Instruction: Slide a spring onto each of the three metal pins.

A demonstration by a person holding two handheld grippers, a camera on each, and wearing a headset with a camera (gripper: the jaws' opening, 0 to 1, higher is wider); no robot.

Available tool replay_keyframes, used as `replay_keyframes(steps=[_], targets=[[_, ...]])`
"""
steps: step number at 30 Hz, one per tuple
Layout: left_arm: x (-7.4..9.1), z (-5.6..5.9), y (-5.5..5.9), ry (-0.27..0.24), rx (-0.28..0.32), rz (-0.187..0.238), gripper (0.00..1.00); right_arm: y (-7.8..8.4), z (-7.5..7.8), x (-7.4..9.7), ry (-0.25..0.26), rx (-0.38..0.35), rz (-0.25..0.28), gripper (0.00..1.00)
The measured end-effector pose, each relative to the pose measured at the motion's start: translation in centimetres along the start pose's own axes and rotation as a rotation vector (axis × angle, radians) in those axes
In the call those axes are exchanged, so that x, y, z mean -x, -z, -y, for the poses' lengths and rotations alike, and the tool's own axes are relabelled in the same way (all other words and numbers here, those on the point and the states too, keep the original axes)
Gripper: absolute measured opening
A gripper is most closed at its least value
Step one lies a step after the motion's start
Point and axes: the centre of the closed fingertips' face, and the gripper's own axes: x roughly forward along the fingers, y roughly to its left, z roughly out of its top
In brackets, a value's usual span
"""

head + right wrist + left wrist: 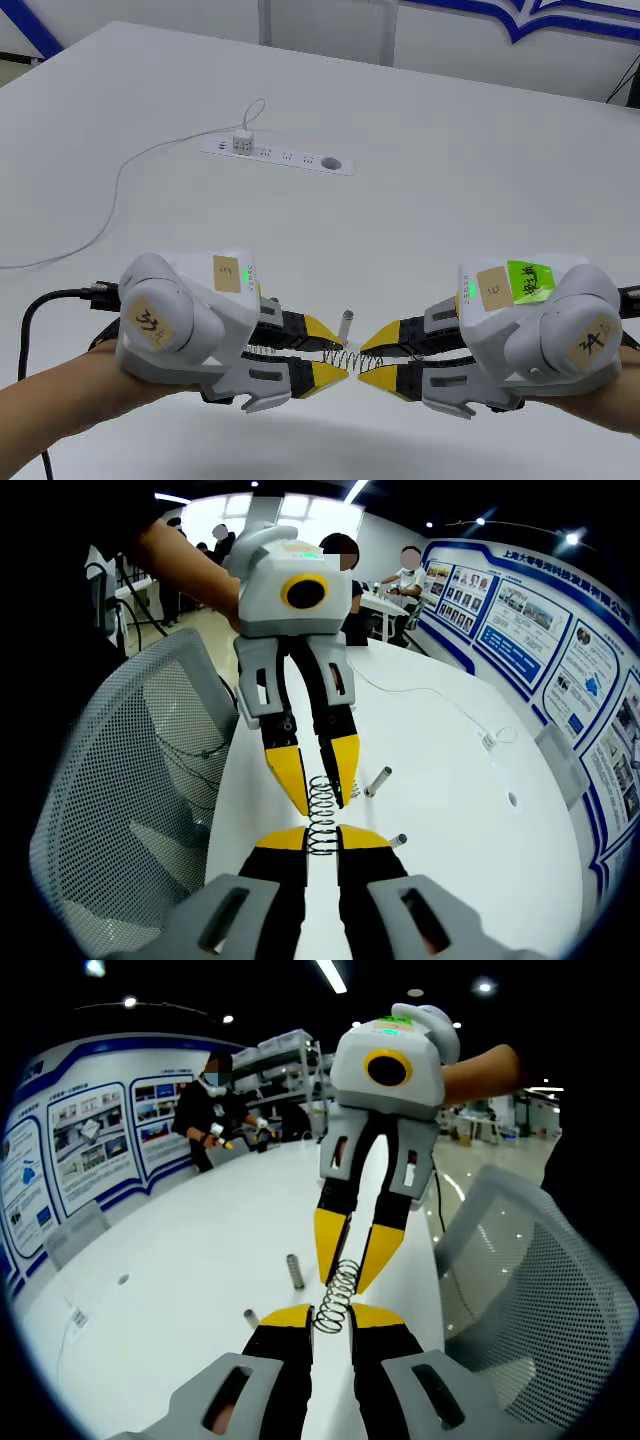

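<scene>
In the head view you are working over a plain white table [450, 170] that carries one power strip [278, 154] with one white cable [120, 180] trailing off it. One spring [352, 356] spans the small gap between your two grippers. The left gripper [345, 357] is nearly closed on one end of it and the right gripper [362, 361] is nearly closed on the other. One metal pin [346, 323] stands just behind the spring. In the left gripper view your own yellow jaw tips pinch the near coils of the spring [338, 1295] and the right gripper [350, 1260] nips the far coils. Two metal pins [295, 1270] [250, 1317] stand on the table beside them. One grey mesh chair [540, 1290] sits at the table edge, and display panels [90, 1130] line the wall. In the right gripper view the spring [321, 815] is held the same way at both ends. Two metal pins [377, 780] [397, 839] stand just beside it, a mesh chair [130, 780] sits on the other side, and wall panels [520, 620] run along the room.
</scene>
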Motion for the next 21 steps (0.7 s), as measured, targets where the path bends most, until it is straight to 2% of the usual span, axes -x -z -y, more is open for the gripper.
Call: replay_keyframes(steps=[1,3,6,10,12,16,21], targets=[[0.01,0.01,-0.01,0.002,-0.001,-0.001,0.13,-0.02,-0.08,0.01,-0.005,0.000,0.001,0.11],[0.09,0.19,0.01,0.006,-0.042,-0.003,0.12,-0.08,-0.12,0.03,-0.007,-0.002,0.006,0.11],[0.11,0.26,0.08,0.012,-0.059,-0.010,0.11,-0.08,-0.24,0.02,-0.010,0.003,0.012,0.11],[0.03,0.29,0.18,0.013,-0.058,-0.018,0.10,0.02,-0.26,-0.05,0.009,0.053,0.006,0.12],[-0.02,0.48,0.04,0.021,-0.046,-0.008,0.10,0.07,-0.39,-0.07,0.011,0.050,0.003,0.12],[-0.01,0.59,0.04,0.018,-0.064,-0.006,0.10,-0.13,-0.12,0.16,0.020,0.032,0.034,0.13],[0.16,0.65,-0.07,0.020,-0.076,0.000,0.10,0.27,-0.05,-0.03,0.015,0.044,0.028,0.13]])
